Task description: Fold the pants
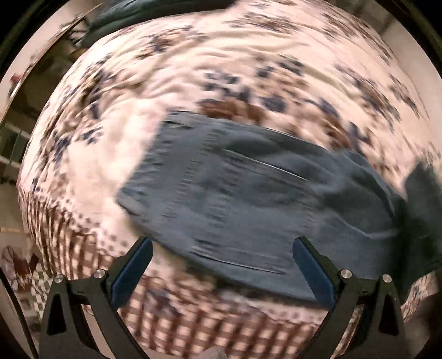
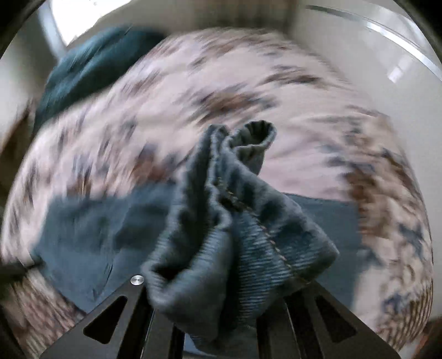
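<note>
Blue-grey pants (image 1: pixel 234 198) lie spread on a floral bedspread (image 1: pixel 193 82). My left gripper (image 1: pixel 221 265) is open and empty, its blue-padded fingers (image 1: pixel 132 270) wide apart just above the near edge of the pants. In the right wrist view, my right gripper (image 2: pixel 221 303) is shut on a bunched end of the pants (image 2: pixel 232 226), with a stitched hem sticking up; its fingertips are hidden by the cloth. The rest of the pants (image 2: pixel 91 237) lie flat below. Both views are motion-blurred.
A dark teal cloth or pillow (image 2: pixel 94 69) lies at the far side of the bed, and it also shows in the left wrist view (image 1: pixel 124 16). The bed's checkered border (image 1: pixel 193 325) runs along the near edge. Furniture (image 1: pixel 16 143) stands to the left.
</note>
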